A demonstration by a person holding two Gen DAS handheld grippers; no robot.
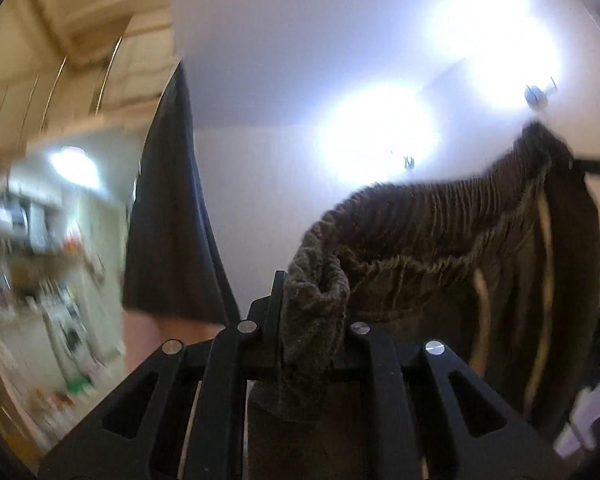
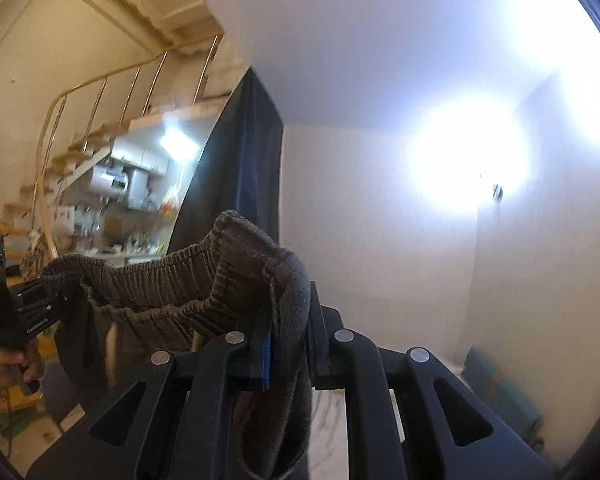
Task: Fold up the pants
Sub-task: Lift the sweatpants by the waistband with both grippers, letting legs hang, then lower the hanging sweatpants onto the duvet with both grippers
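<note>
While both grippers' fingers (image 1: 278, 292) (image 2: 314, 300) clamp the pants (image 1: 440, 216) waistband — stretched (sagging) between them — open air surrounds it.

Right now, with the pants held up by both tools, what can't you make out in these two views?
- Pants legs: cut off by the bottom edge and hidden behind each tool's body, both views.
- Folding surface: in neither view.
- Left tool pads: buried in the waistband, left view.
- Kitchen: motion-blurred, left view.
- Right wall: washed out by lamp glare, both views.
</note>
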